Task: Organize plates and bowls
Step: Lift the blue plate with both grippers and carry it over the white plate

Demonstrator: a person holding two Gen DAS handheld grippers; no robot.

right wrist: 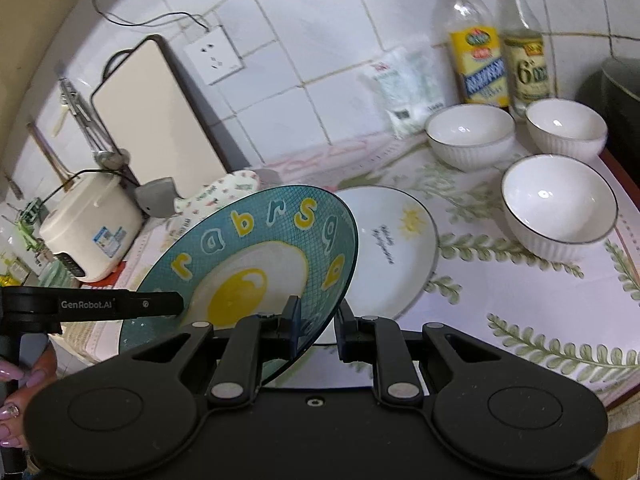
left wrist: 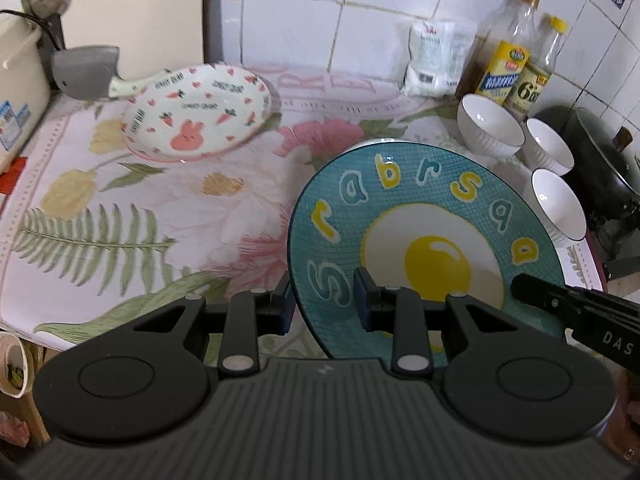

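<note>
A teal plate with a fried-egg picture (left wrist: 424,240) is held tilted above the table between both grippers. My left gripper (left wrist: 322,304) straddles its near left rim, jaws apart by a plate's thickness. My right gripper (right wrist: 318,322) straddles its right rim the same way, and its finger (left wrist: 560,300) shows in the left wrist view. The plate also shows in the right wrist view (right wrist: 256,264). A white plate with a sun drawing (right wrist: 396,248) lies under it. A rabbit-and-carrot dish (left wrist: 196,112) lies at the far left. Three white bowls (right wrist: 558,204) (right wrist: 468,132) (right wrist: 566,126) stand at the right.
Two bottles (right wrist: 476,52) and a white bag (right wrist: 404,84) stand against the tiled wall. A rice cooker (right wrist: 92,224) and a cutting board (right wrist: 156,120) are at the left. A dark wok (left wrist: 600,160) sits at the right edge. The floral cloth (left wrist: 160,208) covers the table.
</note>
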